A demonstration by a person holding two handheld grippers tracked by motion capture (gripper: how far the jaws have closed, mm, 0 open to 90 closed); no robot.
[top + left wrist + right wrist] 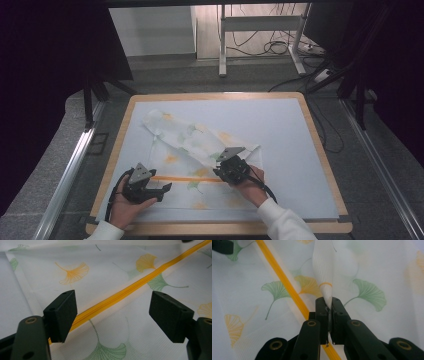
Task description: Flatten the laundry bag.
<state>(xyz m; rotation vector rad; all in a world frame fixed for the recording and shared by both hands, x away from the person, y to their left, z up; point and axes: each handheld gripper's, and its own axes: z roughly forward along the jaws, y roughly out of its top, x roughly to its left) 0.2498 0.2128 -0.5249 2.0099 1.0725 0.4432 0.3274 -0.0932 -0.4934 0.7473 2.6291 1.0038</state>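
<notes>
A wooden-edged table [320, 145] carries a pale blue mat [280, 145], and on the mat's near-left part lies a white cloth [175, 140] printed with green and yellow ginkgo leaves, one upper flap folded diagonally over the rest. An orange zipper [187, 178] runs across the cloth near its front edge, and everything else sits around that zipper. The left gripper [161, 191] rests just beyond the zipper's left end, its jaws spread wide and holding nothing; in the left gripper view the zipper [120, 295] passes between the two black pads without touching either. The right gripper [329, 308], at the zipper's right end, is clenched on a pinched-up fold of the cloth [323, 270], just beside the zipper [287, 282].
</notes>
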